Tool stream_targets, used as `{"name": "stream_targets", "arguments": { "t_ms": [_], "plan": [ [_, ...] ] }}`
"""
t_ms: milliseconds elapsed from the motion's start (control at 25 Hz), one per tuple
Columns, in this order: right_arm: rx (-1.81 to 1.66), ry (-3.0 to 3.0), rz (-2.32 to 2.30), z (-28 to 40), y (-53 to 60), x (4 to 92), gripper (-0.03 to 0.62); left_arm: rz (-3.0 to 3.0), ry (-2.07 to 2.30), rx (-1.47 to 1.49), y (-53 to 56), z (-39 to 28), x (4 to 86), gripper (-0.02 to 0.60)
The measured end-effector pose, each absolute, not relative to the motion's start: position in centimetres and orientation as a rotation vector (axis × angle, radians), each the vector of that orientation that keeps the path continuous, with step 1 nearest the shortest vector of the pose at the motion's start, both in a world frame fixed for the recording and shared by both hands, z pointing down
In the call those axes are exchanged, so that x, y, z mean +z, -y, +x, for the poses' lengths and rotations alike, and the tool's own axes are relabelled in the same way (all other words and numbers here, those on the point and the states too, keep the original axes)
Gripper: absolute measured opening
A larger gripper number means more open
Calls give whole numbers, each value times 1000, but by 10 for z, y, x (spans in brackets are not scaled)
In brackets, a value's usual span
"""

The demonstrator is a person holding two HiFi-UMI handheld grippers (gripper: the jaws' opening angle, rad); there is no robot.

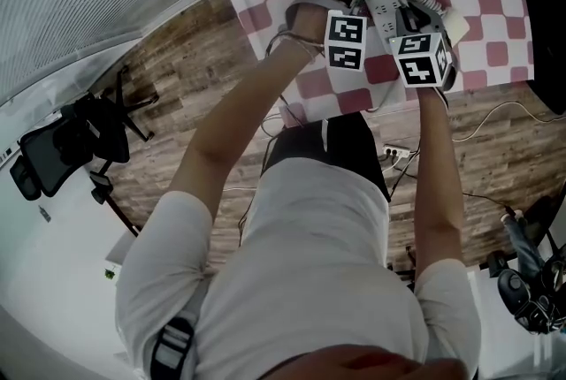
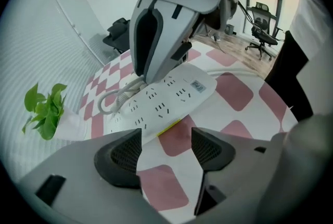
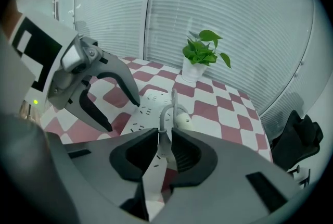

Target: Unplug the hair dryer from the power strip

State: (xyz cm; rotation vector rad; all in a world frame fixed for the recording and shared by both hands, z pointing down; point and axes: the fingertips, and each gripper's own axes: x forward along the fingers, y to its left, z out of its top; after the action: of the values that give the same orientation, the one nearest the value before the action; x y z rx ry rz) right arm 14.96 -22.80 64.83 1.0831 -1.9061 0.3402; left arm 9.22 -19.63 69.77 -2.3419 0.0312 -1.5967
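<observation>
Gripping the small grey plug point(image 3: 163, 134) by its hard, probably slippery body, not its soft cord point(image 3: 174, 100), the right tool point(image 3: 164, 151) is nearly closed; the left tool point(image 2: 165, 152) gapes empty before the white power strip point(image 2: 166, 100) on the checkered desk point(image 2: 234, 95).

Bare checked cloth point(image 3: 234, 129) beside power strip point(image 3: 148, 108), potted plant point(image 3: 202, 53) beyond

Person is wearing a white short-sleeved T-shirt point(image 1: 318, 281) and dark trousers point(image 1: 329, 148). A grey-and-black strap point(image 1: 172, 350) is lying over one shoulder. Left gripper point(image 2: 164, 151) and right gripper point(image 3: 164, 151) are showing grey moulded shells with black ribbed pads point(image 2: 122, 158). Each is carrying a cube point(image 1: 346, 40) bearing black-and-white square markers.
</observation>
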Motion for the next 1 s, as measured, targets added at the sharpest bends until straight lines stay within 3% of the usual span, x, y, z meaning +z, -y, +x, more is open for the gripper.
{"name": "stream_targets", "arguments": {
  "t_ms": [120,520,1000],
  "plan": [
    [347,1918,1086,150,228,646,114,-2479,-136,-1584,192,81,686,314],
    [354,1989,1145,155,205,614,115,-2809,-357,-1346,162,72,622,313],
    [375,2170,1418,161,167,504,90,-3190,-557,-729,142,74,491,302]
  ]
}}
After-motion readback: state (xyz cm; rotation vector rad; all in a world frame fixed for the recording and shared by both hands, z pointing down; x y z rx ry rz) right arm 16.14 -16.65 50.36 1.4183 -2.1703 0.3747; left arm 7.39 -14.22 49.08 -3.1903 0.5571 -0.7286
